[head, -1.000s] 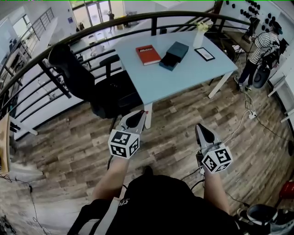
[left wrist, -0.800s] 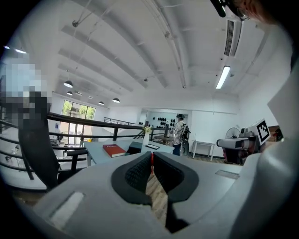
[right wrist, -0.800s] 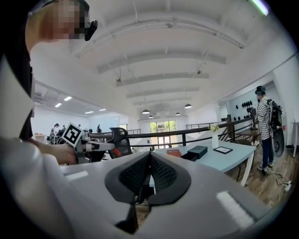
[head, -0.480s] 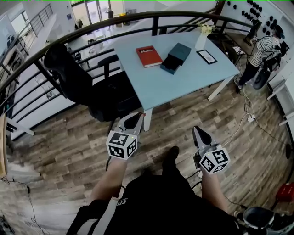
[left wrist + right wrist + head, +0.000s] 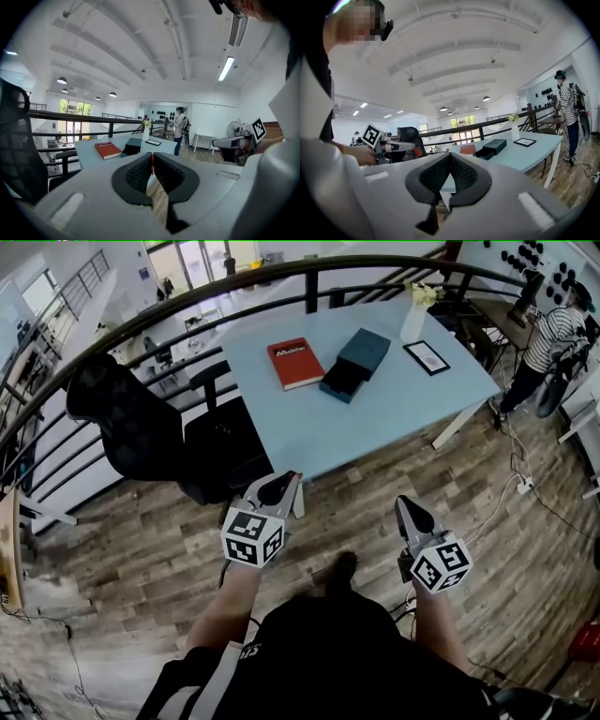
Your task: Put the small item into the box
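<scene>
Fingers look pinched together on both the left gripper (image 5: pixel 289 478) and the right gripper (image 5: pixel 403 502) in the head view. Both hang over the wood floor (image 5: pixel 141 549), well short of the light blue table (image 5: pixel 375 418). The dark box (image 5: pixel 354 362) lies on that table, just beside a red book (image 5: pixel 293 363), with a white vase (image 5: pixel 413 322) and a picture frame (image 5: pixel 427 357) near it. Its long axis runs upper right to lower left, and the inner tray sticks out at the lower-left end.

Left gripper view: the pads (image 5: pixel 139 172) are closed to a thin slit with nothing in there. The box (image 5: pixel 132 145) is way out ahead past the tips.

Right gripper view: same deal, pads (image 5: pixel 461 176) closed and empty, box (image 5: pixel 490 148) far off on the table.

So I'd say the task hasn't really started. Nothing's picked up, and I honestly can't spot the small item anywhere. Finding it, grabbing it and dropping it in are all left.
</scene>
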Demonstrator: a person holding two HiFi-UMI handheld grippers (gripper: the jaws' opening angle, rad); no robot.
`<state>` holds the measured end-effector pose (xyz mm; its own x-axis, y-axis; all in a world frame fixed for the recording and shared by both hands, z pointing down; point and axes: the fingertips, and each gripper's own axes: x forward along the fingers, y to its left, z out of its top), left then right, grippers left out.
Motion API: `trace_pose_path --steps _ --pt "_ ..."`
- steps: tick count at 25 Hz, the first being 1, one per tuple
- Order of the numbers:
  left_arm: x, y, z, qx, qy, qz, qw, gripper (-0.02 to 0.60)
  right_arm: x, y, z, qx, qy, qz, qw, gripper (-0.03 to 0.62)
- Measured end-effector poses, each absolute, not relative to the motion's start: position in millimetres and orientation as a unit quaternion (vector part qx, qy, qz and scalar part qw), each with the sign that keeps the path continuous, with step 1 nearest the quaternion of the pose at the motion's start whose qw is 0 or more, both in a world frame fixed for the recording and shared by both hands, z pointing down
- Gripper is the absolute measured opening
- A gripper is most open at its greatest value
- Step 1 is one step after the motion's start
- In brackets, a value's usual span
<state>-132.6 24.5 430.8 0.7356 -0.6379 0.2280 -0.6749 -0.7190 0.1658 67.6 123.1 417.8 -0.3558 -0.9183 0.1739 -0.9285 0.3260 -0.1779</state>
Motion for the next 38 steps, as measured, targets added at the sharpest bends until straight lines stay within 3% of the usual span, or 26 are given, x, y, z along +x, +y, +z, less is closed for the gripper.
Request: trace_pose_path --steps 14,25,38 --pt "-14 -86 421 0.917 -0.371 0.096 0.11 0.02 178 3 434 0.537 -0.83 0.154 0.005 0.002" --pt "-1 -153 437 0.908 -0.387 0.093 0.128 0.019 189 -62 445 0.519 -0.838 0.17 0.009 0.002" --pt "10 -311 439 0.922 -0.354 0.064 0.14 0.02 175 -226 426 0.522 -0.84 0.144 0.03 0.002"
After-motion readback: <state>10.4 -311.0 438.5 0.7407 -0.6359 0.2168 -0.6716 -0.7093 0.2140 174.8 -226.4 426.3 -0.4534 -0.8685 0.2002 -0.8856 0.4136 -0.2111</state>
